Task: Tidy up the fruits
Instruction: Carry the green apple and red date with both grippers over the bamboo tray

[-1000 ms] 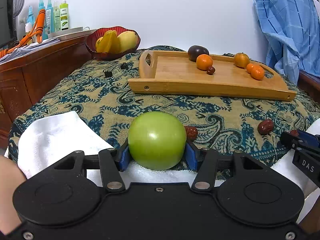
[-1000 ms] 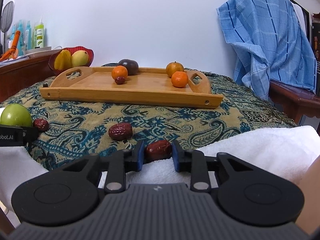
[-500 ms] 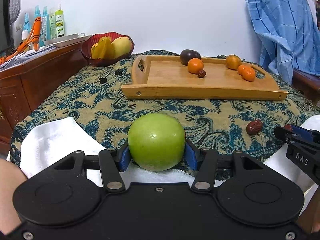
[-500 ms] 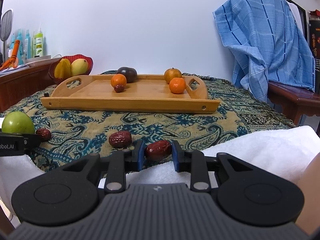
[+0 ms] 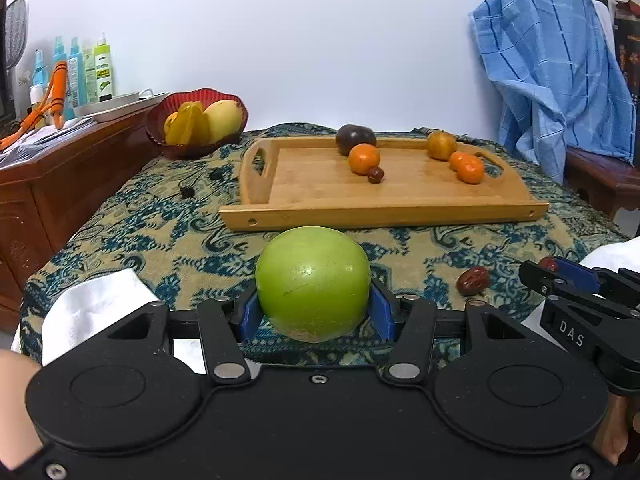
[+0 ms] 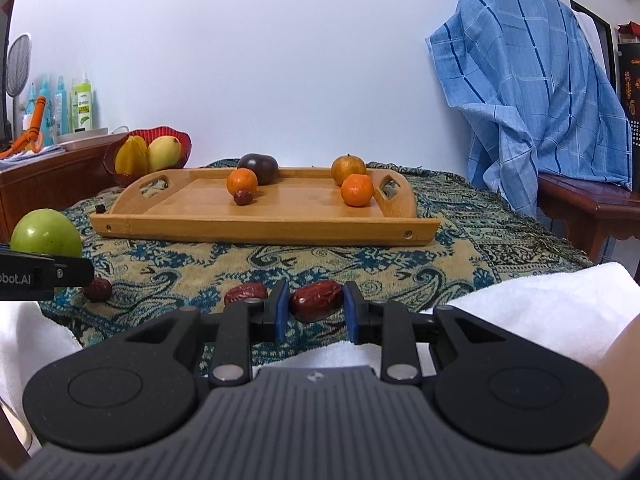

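In the left wrist view, the left tool (image 5: 313, 312) clamps a green apple (image 5: 313, 283) between its blue pads, above the patterned bench cloth (image 5: 160, 236), short of the wooden tray (image 5: 384, 208) holding oranges.

In the right wrist view, the right tool (image 6: 316, 310) grips a red date (image 6: 317, 305) endwise; two more dates (image 6: 245, 293) lie on the cloth nearby.
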The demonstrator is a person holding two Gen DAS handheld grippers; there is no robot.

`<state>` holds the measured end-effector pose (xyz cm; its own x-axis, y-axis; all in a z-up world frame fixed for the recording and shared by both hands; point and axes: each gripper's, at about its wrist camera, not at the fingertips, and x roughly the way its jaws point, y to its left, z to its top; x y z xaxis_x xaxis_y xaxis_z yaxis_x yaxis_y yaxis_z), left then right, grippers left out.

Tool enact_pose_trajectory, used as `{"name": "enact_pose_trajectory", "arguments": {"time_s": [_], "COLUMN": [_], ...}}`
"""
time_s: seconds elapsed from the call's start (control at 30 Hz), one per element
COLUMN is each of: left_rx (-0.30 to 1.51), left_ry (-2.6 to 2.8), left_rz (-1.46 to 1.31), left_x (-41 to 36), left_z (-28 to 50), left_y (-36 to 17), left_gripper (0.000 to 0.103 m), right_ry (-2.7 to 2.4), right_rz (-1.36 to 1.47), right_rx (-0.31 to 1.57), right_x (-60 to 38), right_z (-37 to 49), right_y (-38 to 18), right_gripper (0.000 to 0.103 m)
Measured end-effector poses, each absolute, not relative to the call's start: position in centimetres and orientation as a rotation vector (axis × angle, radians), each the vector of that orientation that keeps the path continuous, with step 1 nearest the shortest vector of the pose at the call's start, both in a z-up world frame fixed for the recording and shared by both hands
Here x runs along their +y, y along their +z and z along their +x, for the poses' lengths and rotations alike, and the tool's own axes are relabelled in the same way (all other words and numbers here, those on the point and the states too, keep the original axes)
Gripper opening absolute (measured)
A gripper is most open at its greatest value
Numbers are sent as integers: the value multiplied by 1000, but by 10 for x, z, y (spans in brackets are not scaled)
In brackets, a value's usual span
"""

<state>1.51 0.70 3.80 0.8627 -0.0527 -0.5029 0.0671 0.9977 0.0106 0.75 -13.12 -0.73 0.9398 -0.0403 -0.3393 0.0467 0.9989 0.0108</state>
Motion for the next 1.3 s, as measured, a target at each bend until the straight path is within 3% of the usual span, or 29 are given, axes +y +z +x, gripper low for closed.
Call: {"name": "enact_pose_trajectory", "arguments": {"time_s": [1.3], "left_rx": [495], "left_ry": [-182], "left_rz": [16], "left_x": [-54], "left_z": [115], "left_y": [82], "left_gripper": [52], "right_ry": [-24], "right_rz": [52], "right_rx": [224], "right_x": [-178], "right_z": [95], "right_y": [49], "right_gripper": [33]}}
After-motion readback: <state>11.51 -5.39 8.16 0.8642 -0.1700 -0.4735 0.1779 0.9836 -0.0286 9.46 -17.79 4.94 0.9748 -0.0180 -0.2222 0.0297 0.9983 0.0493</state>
